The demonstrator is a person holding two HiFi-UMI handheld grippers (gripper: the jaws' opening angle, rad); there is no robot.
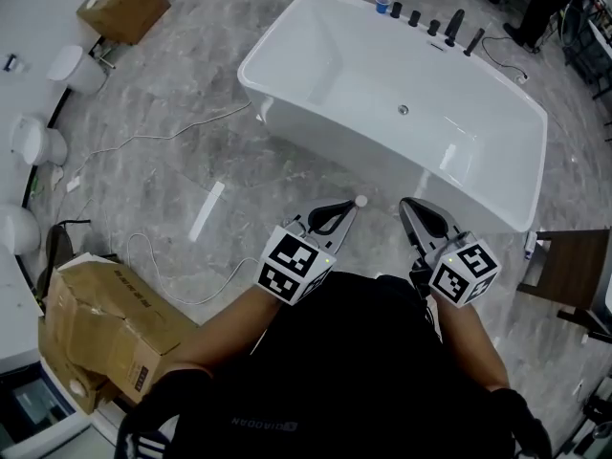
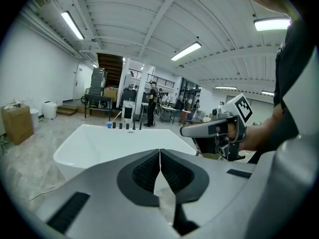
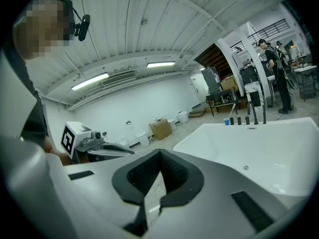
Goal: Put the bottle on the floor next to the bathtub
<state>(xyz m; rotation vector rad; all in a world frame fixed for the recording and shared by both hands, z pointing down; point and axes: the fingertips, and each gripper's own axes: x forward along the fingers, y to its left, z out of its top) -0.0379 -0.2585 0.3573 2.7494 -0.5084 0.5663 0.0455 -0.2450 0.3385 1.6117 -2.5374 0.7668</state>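
Observation:
The white bathtub (image 1: 287,41) fills the upper middle of the head view. On its far rim stand a blue cup (image 1: 382,5) and several small dark bottles (image 1: 414,17) beside black taps (image 1: 454,27). The bottles (image 2: 120,126) show far off in the left gripper view, and the bottles (image 3: 239,120) also appear in the right gripper view. My left gripper (image 1: 352,207) and right gripper (image 1: 406,206) hover side by side over the floor on the tub's near side, well away from the bottles. Both are shut with nothing between the jaws, as seen for the left gripper (image 2: 159,152) and the right gripper (image 3: 159,152).
A torn cardboard box (image 1: 100,328) sits at my near left and another box (image 1: 124,8) at the far left. White fixtures (image 1: 38,142) line the left wall. A cable (image 1: 172,132) trails over the marble floor. A brown stool (image 1: 574,266) stands at the tub's right end. A person (image 2: 151,103) stands far back.

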